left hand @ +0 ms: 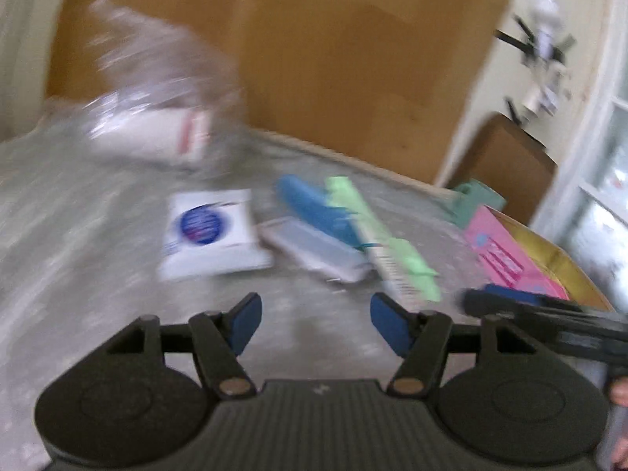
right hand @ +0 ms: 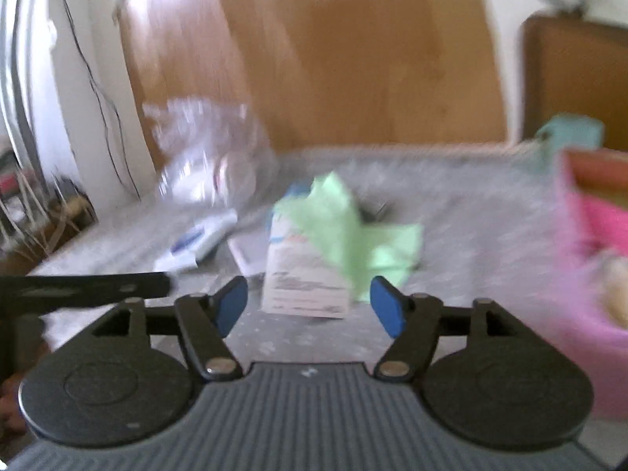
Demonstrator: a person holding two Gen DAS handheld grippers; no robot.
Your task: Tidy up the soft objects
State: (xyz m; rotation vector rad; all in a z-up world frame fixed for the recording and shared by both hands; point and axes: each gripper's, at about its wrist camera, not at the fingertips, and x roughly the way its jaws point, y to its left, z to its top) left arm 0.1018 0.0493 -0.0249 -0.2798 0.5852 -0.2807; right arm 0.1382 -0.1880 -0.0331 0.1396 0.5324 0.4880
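Note:
Both views are blurred by motion. On the grey mottled bed surface (left hand: 78, 212) lie a white pack with a blue round logo (left hand: 212, 231), a clear flat pack (left hand: 314, 255), a blue soft item (left hand: 318, 212) and a green-and-white pack (left hand: 376, 235). My left gripper (left hand: 316, 324) hovers open just in front of them, nothing between its blue pads. My right gripper (right hand: 309, 306) is open too, facing the green-and-white pack (right hand: 322, 251), with the white pack (right hand: 196, 241) off to the left. The right gripper (left hand: 522, 316) also reaches in at the lower right of the left wrist view.
A crinkled clear plastic bag (left hand: 157, 90) holding white things stands at the back left. A pink box (left hand: 514, 259) with a gold inside sits at the right edge, a teal object (left hand: 475, 200) behind it. A wooden headboard (left hand: 333, 47) closes off the back.

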